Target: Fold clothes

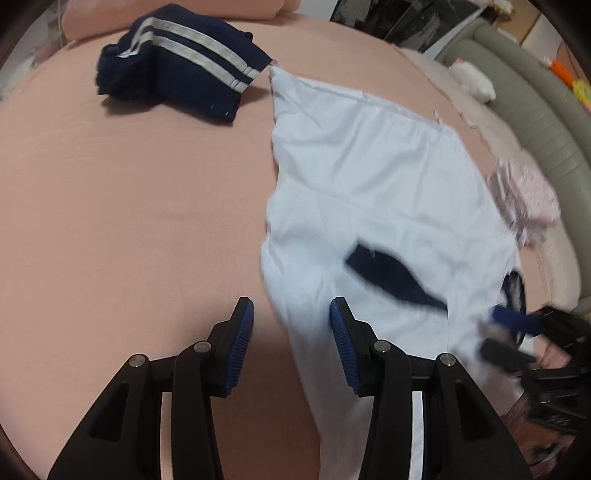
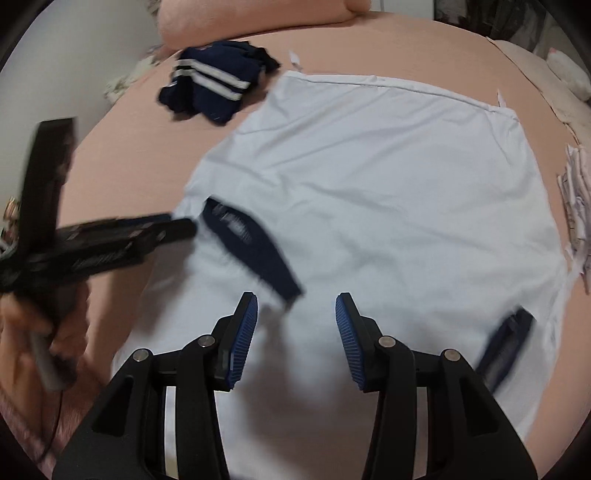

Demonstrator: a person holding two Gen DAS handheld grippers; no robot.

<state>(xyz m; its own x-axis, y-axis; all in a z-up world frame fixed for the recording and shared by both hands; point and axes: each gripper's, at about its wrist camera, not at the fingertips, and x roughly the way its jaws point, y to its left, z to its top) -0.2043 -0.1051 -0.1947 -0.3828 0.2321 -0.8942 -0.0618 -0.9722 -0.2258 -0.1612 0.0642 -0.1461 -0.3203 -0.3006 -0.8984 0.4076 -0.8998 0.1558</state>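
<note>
A white shirt (image 2: 388, 177) with a navy collar (image 2: 251, 247) and a navy sleeve cuff (image 2: 506, 343) lies spread flat on the pink bed (image 2: 369, 48). It also shows in the left wrist view (image 1: 369, 184), with its collar (image 1: 395, 280). My right gripper (image 2: 295, 332) is open and empty, just above the shirt's near part beside the collar. My left gripper (image 1: 291, 332) is open and empty, over the shirt's left edge. In the right wrist view the left gripper (image 2: 110, 240) shows blurred at the left, by the collar. In the left wrist view the right gripper (image 1: 517, 332) shows blurred at the right.
Folded navy clothes with white stripes (image 1: 177, 62) lie at the far left of the bed, also in the right wrist view (image 2: 214, 81). A pale patterned garment (image 1: 524, 195) lies at the bed's right edge. A grey padded bed frame (image 1: 535, 110) runs beyond it. Pink pillows (image 2: 258, 18) lie at the back.
</note>
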